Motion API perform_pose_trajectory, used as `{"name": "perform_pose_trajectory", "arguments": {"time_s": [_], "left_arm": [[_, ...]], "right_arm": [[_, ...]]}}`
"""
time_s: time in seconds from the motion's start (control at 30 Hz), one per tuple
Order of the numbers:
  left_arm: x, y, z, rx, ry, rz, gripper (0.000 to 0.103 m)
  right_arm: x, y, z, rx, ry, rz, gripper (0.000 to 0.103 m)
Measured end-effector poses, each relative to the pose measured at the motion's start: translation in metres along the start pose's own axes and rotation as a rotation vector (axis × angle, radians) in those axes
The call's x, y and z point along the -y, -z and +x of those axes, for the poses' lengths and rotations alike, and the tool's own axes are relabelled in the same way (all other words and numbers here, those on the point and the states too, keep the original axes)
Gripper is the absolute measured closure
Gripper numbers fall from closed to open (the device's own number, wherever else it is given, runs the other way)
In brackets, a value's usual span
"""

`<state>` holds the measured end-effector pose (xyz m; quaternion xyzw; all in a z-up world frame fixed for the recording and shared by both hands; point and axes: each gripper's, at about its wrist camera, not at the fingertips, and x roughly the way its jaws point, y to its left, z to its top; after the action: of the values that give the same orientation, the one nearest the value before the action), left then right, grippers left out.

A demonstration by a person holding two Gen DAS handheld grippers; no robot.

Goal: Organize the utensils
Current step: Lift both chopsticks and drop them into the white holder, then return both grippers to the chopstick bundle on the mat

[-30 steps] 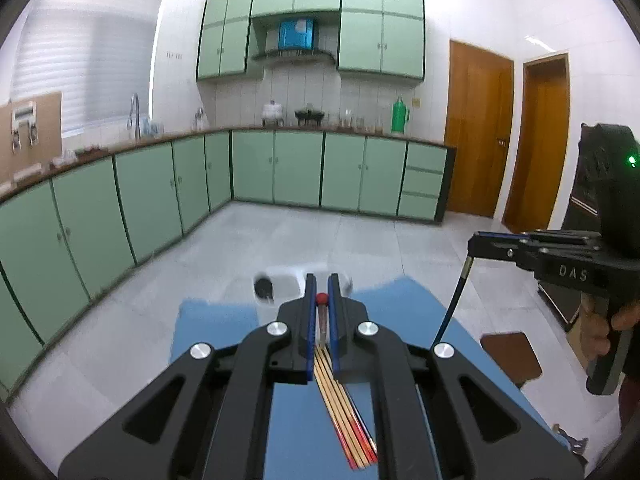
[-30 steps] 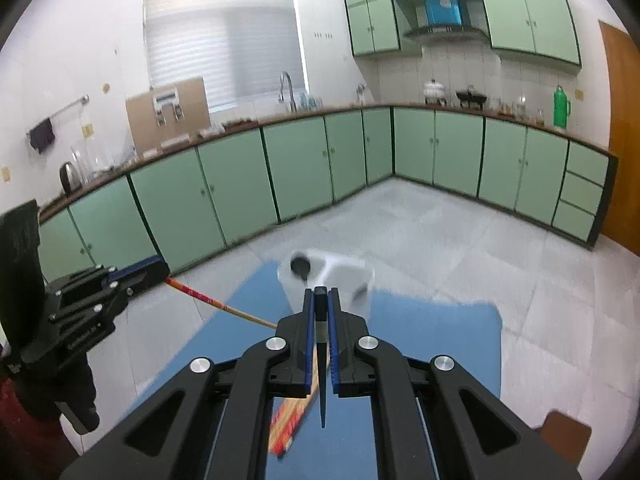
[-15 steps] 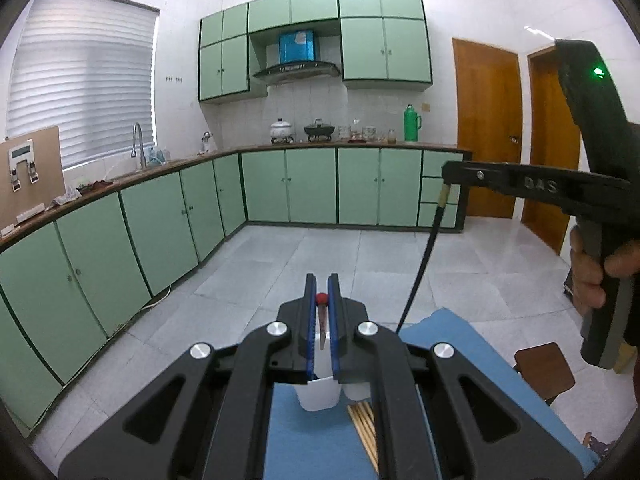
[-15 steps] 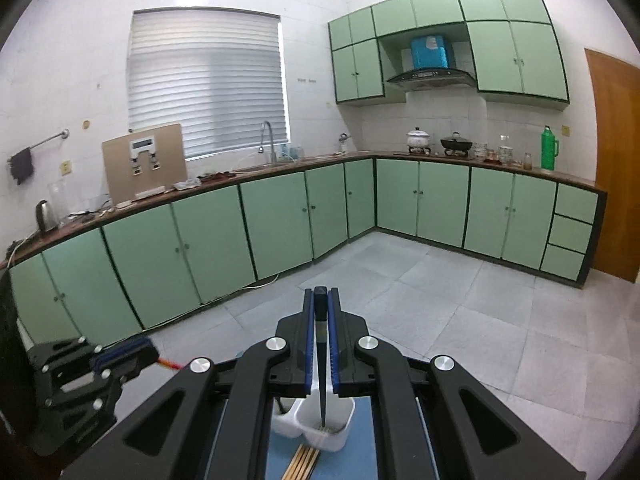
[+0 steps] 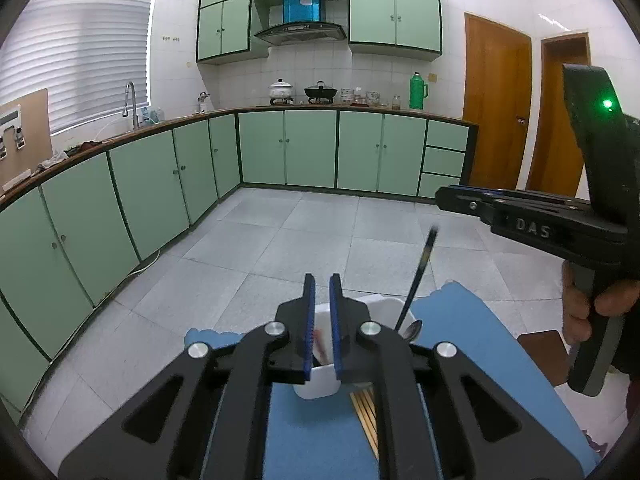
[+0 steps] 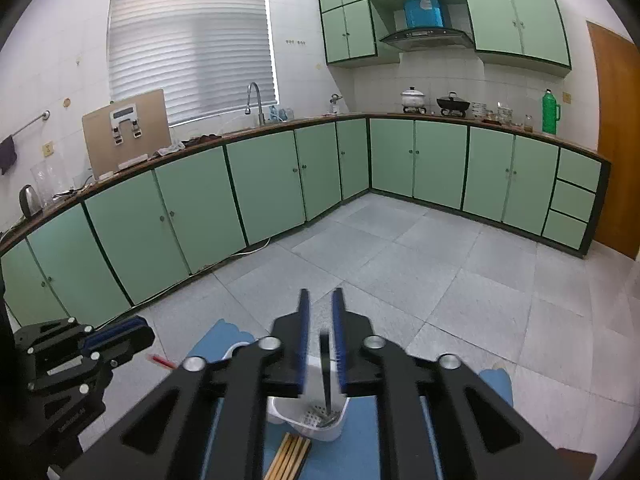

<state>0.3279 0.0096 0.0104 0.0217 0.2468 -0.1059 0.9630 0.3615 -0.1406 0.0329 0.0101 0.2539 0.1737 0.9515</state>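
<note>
A white utensil holder (image 5: 320, 378) stands on the blue mat (image 5: 320, 440); it also shows in the right wrist view (image 6: 316, 426). My left gripper (image 5: 322, 328) is open above it, and a blurred red-tipped chopstick (image 5: 320, 342) shows between the fingers, dropping into the holder. My right gripper (image 6: 320, 340) is open above the holder; a black-handled spoon (image 6: 325, 376) stands loose in it, also seen in the left wrist view (image 5: 416, 280). Several more chopsticks (image 6: 290, 454) lie on the mat near the holder.
The mat covers a small table above a grey tiled floor (image 5: 320, 240). Green cabinets (image 6: 280, 184) line the walls. A brown stool (image 5: 544, 350) stands at the right of the table. The right gripper's body (image 5: 560, 224) shows at right in the left view.
Both grippers have opened. The chopstick left the left gripper's fingers and the spoon left the right gripper's, both dropping into the white holder. Both grippers tilted down slightly.
</note>
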Motion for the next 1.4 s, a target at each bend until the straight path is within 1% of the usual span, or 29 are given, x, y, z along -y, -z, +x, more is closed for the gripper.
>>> {"name": "perform_pose_trajectory", "arguments": {"time_s": [0.07, 0.13, 0.17, 0.2, 0.23, 0.3, 0.33, 0.37, 0.4, 0.43, 0.5, 0.57, 0.63, 0.73, 0.9, 1.0, 1.13, 1.2, 1.27, 1.4], "left_arm": [[-0.002, 0.002, -0.005, 0.006, 0.001, -0.009, 0.086], [-0.002, 0.002, -0.012, 0.019, -0.006, -0.012, 0.078], [-0.002, 0.001, -0.015, 0.026, -0.008, -0.012, 0.077], [-0.001, 0.003, -0.022, 0.035, -0.013, -0.013, 0.072], [0.0, 0.005, -0.027, 0.042, -0.017, -0.014, 0.068], [0.003, 0.013, -0.041, 0.055, -0.027, -0.016, 0.063], [0.005, 0.017, -0.046, 0.057, -0.029, -0.018, 0.059], [0.007, 0.024, -0.052, 0.058, -0.032, -0.023, 0.056], [0.009, 0.033, -0.059, 0.061, -0.037, -0.031, 0.051], [0.011, 0.041, -0.064, 0.062, -0.044, -0.034, 0.047], [0.017, 0.061, -0.071, 0.05, -0.057, -0.033, 0.043], [0.022, 0.083, -0.074, 0.03, -0.061, -0.033, 0.039], [0.025, 0.104, -0.075, 0.01, -0.058, -0.038, 0.035], [0.026, 0.14, -0.072, -0.04, -0.061, -0.048, 0.031], [0.022, 0.194, -0.062, -0.133, -0.083, -0.063, 0.031], [0.019, 0.215, -0.058, -0.159, -0.103, -0.062, 0.031], [0.016, 0.231, -0.055, -0.183, -0.132, -0.054, 0.031], [0.013, 0.233, -0.053, -0.193, -0.137, -0.058, 0.031], [0.013, 0.237, -0.053, -0.2, -0.142, -0.057, 0.031], [0.011, 0.246, -0.053, -0.232, -0.151, -0.054, 0.031]], "right_arm": [[0.005, 0.004, -0.011, 0.015, 0.009, 0.012, 0.076], [0.011, 0.008, -0.024, 0.03, 0.016, 0.024, 0.072], [0.014, 0.01, -0.031, 0.038, 0.019, 0.029, 0.068], [0.015, 0.012, -0.036, 0.044, 0.023, 0.033, 0.063], [0.017, 0.014, -0.043, 0.049, 0.031, 0.038, 0.06], [0.02, 0.025, -0.061, 0.062, 0.046, 0.047, 0.053], [0.021, 0.034, -0.072, 0.067, 0.055, 0.049, 0.049], [0.02, 0.041, -0.078, 0.071, 0.065, 0.052, 0.041], [0.02, 0.051, -0.087, 0.074, 0.081, 0.058, 0.033], [0.02, 0.062, -0.095, 0.076, 0.098, 0.065, 0.03], [0.017, 0.083, -0.106, 0.07, 0.118, 0.082, 0.014], [0.015, 0.109, -0.115, 0.054, 0.135, 0.102, 0.01], [0.013, 0.129, -0.119, 0.035, 0.147, 0.109, 0.009], [0.005, 0.169, -0.12, -0.013, 0.159, 0.125, 0.009], [-0.015, 0.219, -0.107, -0.093, 0.161, 0.115, 0.009], [-0.027, 0.245, -0.099, -0.136, 0.161, 0.111, 0.009], [-0.041, 0.273, -0.087, -0.189, 0.151, 0.111, 0.012], [-0.051, 0.284, -0.081, -0.214, 0.155, 0.094, 0.017], [-0.057, 0.296, -0.076, -0.247, 0.141, 0.093, 0.02], [-0.069, 0.307, -0.071, -0.284, 0.124, 0.063, 0.028]]}}
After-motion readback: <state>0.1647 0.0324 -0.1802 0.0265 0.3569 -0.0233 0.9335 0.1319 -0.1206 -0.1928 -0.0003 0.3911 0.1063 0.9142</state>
